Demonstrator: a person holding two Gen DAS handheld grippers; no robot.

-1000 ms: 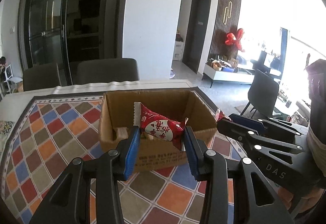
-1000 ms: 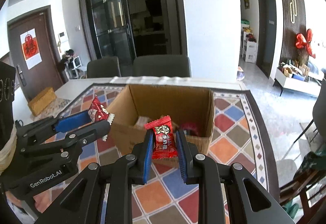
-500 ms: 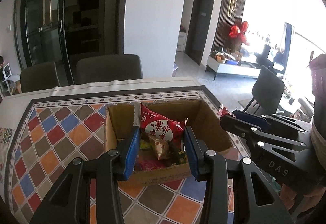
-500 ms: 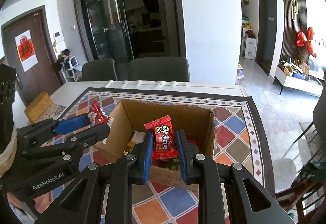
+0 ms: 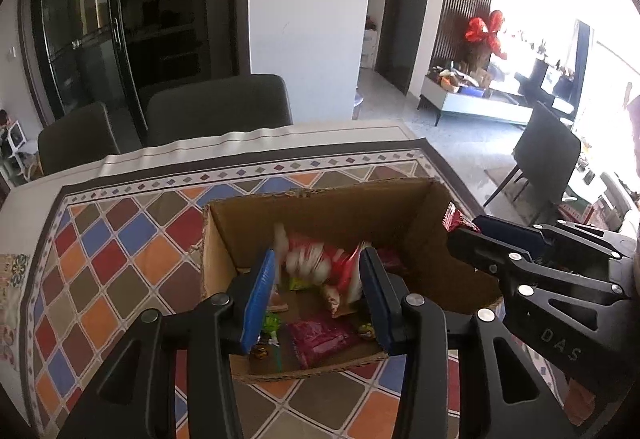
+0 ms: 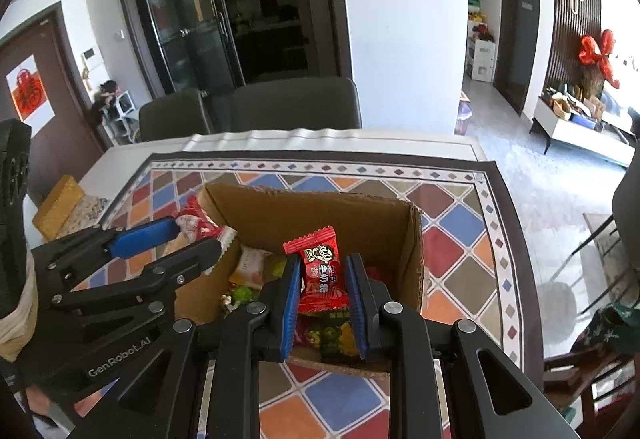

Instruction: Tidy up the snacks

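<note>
An open cardboard box (image 5: pixel 320 205) stands on the patterned tablecloth, with several snack packets lying on its bottom. My left gripper (image 5: pixel 316 267) hangs over the box's near-left part, shut on a red-and-white snack packet (image 5: pixel 320 263) that looks blurred. In the right wrist view the same left gripper (image 6: pixel 180 239) shows at the box's left wall. My right gripper (image 6: pixel 322 267) is over the box's near-right part, shut on a small red candy packet (image 6: pixel 322 271). The left wrist view shows the right gripper (image 5: pixel 464 231) at the box's right wall (image 5: pixel 432 239).
The tablecloth (image 5: pixel 120 239) with coloured diamonds covers the table around the box. Two dark chairs (image 5: pixel 216 107) stand at the far edge. A yellow block (image 6: pixel 56 207) lies at the table's left. Another chair (image 5: pixel 544 155) and open floor lie to the right.
Both grippers have moved forward with their packets, from in front of the box to above its opening. The snacks on the box's bottom have come into view.
</note>
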